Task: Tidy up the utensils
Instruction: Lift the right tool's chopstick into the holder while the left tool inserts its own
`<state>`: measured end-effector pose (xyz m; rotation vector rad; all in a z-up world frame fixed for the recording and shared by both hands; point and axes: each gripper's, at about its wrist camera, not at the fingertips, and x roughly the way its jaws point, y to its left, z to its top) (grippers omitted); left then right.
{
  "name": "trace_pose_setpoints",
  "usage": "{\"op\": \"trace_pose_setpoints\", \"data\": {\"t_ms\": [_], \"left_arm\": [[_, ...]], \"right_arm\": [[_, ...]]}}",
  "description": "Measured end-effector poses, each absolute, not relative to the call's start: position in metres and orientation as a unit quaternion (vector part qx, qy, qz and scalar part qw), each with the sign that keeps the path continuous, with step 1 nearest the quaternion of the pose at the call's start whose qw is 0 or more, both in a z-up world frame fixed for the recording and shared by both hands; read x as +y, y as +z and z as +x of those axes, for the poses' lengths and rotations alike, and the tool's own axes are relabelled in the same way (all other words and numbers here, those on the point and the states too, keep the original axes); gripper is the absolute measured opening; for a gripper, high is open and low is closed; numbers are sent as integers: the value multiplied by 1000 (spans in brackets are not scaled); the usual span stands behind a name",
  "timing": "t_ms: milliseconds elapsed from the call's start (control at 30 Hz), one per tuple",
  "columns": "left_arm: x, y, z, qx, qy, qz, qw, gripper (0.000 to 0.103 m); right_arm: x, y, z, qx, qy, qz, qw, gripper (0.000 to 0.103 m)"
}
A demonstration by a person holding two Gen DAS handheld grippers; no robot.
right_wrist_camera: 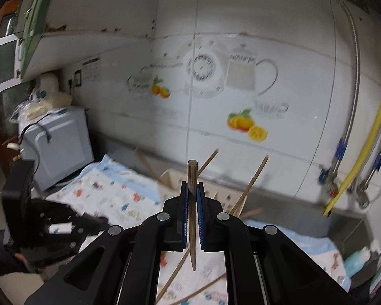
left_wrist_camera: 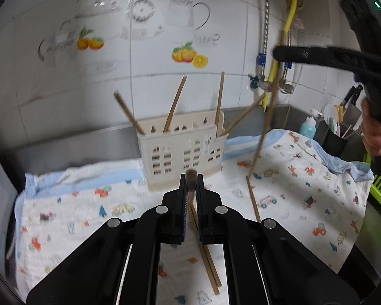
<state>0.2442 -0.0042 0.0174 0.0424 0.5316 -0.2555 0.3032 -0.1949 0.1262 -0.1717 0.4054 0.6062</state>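
A cream utensil holder [left_wrist_camera: 180, 150] stands on the printed cloth [left_wrist_camera: 89, 211] by the wall, with several wooden chopsticks leaning out of it. My left gripper [left_wrist_camera: 191, 178] is shut on a chopstick [left_wrist_camera: 191, 174] seen end-on, a little in front of the holder. Two more chopsticks [left_wrist_camera: 209, 264] lie on the cloth beneath it, and another [left_wrist_camera: 252, 198] lies to the right. My right gripper [right_wrist_camera: 192, 185] is shut on a chopstick [right_wrist_camera: 192, 175] that points steeply up and hangs well above the cloth. The holder [right_wrist_camera: 172, 178] sits just beyond it.
A grey appliance [right_wrist_camera: 56, 142] stands at the cloth's left end. Steel pipes and a yellow hose [left_wrist_camera: 289, 17] run down the tiled wall at the right. A blue bottle [left_wrist_camera: 308, 127] and a black caddy [left_wrist_camera: 335, 139] with utensils stand at the far right.
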Motion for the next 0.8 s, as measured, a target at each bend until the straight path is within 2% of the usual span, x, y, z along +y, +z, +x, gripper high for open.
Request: {"op": "trace_pose_setpoints", "data": {"t_ms": [300, 533, 800], "left_arm": [[-3, 44, 262, 249, -129, 38, 959, 5], [2, 72, 271, 224, -129, 44, 965, 5], [5, 111, 275, 183, -129, 48, 973, 5]], "right_arm": [[-192, 160, 355, 144, 235, -44, 960, 7], [-187, 141, 399, 163, 211, -11, 964, 7], [-174, 109, 418, 199, 210, -24, 957, 7]]}}
